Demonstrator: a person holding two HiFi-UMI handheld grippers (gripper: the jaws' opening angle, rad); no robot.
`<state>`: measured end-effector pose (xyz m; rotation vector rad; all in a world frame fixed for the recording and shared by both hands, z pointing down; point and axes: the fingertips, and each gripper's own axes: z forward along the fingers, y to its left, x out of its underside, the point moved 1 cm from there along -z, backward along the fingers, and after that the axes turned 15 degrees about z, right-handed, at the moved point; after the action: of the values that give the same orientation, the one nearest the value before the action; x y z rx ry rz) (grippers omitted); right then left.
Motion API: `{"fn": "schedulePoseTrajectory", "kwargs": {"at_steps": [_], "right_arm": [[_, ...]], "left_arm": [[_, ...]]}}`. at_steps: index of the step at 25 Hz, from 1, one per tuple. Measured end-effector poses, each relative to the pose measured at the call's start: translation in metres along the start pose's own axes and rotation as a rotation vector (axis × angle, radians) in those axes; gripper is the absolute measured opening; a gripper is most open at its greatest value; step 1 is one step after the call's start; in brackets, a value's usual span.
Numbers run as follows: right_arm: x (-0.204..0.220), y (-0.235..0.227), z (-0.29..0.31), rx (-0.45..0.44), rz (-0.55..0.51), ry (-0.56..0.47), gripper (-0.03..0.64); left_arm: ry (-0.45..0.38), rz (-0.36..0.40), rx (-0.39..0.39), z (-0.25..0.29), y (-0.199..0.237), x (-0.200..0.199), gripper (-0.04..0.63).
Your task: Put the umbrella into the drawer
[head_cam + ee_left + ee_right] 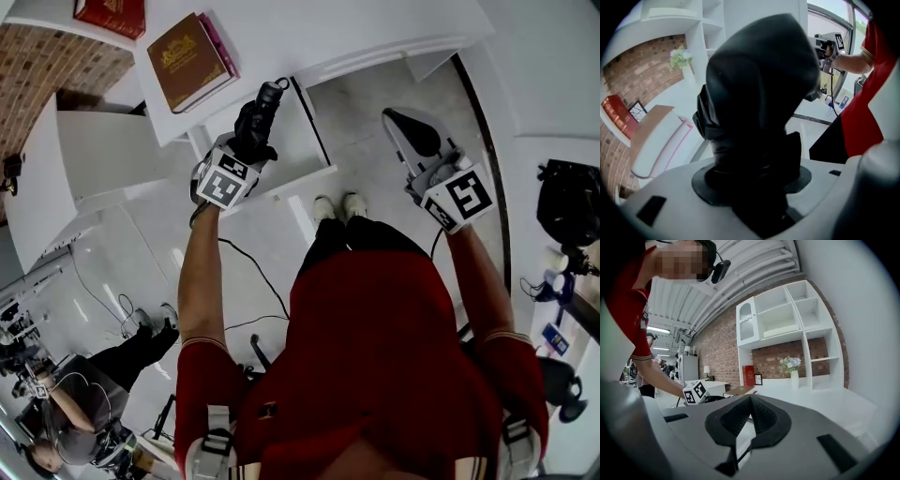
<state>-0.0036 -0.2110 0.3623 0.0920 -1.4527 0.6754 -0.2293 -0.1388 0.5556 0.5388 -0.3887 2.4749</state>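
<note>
A black folded umbrella (259, 117) is clamped in my left gripper (249, 146), which is shut on its bundled fabric. The umbrella fills the left gripper view (757, 108) and hides the jaws' pads. It hangs, tip pointing away from me, over the open white drawer (307, 141) that sticks out of the white desk (281, 37). My right gripper (412, 131) hovers to the right of the drawer over the floor. Its jaws (750, 399) meet at the tips with nothing between them. The left gripper's marker cube (696, 391) shows in the right gripper view.
A brown book (187, 61) on a pink one and a red book (112, 14) lie on the desk top. A vase of flowers (792, 371) stands by the white shelves. A seated person (103, 375) is at lower left, and black gear (567, 202) at right.
</note>
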Motion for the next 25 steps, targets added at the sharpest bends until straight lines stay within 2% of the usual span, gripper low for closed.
{"fn": "schedulePoseTrajectory", "kwargs": {"at_steps": [4,15,25], "right_arm": [[0.005,-0.004,-0.005,0.049,-0.009,0.015,-0.002],[0.026,-0.013,-0.008,0.119,-0.001,0.080,-0.002],[0.037,-0.027,-0.021,0.172,0.022,0.100,-0.002]], "left_arm": [[0.039,-0.003,0.061,0.024,-0.002,0.014,0.258],[0.135,-0.104,0.168,0.094,-0.002,0.058,0.258],[0.184,-0.388,0.230,0.145,-0.002,0.067,0.258]]}}
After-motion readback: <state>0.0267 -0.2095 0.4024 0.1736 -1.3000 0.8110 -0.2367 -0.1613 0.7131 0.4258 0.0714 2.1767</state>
